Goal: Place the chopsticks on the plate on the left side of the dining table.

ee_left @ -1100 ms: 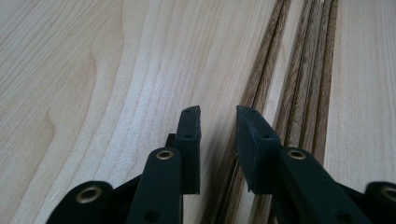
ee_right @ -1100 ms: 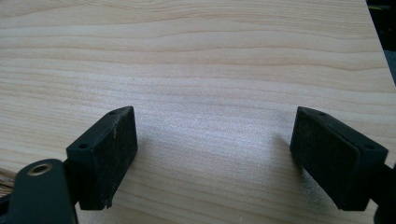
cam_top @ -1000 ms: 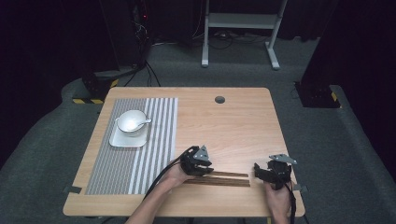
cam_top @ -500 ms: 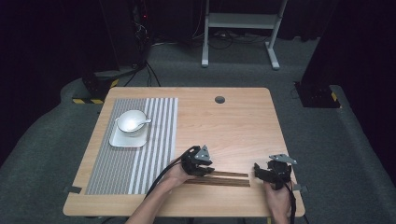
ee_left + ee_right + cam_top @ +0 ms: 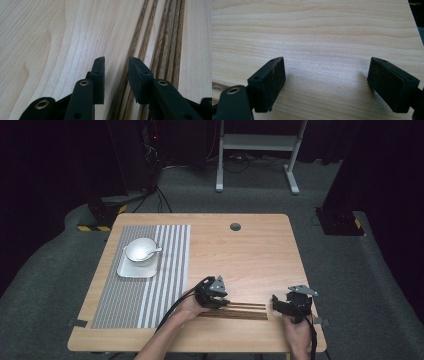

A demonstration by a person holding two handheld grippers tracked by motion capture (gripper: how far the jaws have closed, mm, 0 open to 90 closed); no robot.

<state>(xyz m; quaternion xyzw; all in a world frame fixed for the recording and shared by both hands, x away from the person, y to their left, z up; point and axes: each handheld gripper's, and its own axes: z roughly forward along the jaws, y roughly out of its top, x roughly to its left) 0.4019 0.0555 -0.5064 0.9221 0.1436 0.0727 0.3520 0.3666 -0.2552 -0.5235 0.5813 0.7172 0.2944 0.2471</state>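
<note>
Dark wooden chopsticks (image 5: 243,310) lie low and centre in the high view, where the left gripper (image 5: 223,301), jaws narrowly parted astride one stick, should settle squarely before pinching, while the right gripper (image 5: 276,304) waits spread wide over bare table (image 5: 250,250).

No visible change since earlier.

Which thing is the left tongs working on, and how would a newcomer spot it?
Start at the wooden table and go to its near edge, right of the striped mat. The dark chopsticks lie flat there in a close bundle, between the left tongs and the right tongs. They are the only thin dark sticks; the white bowl sits far off on the mat.
</note>
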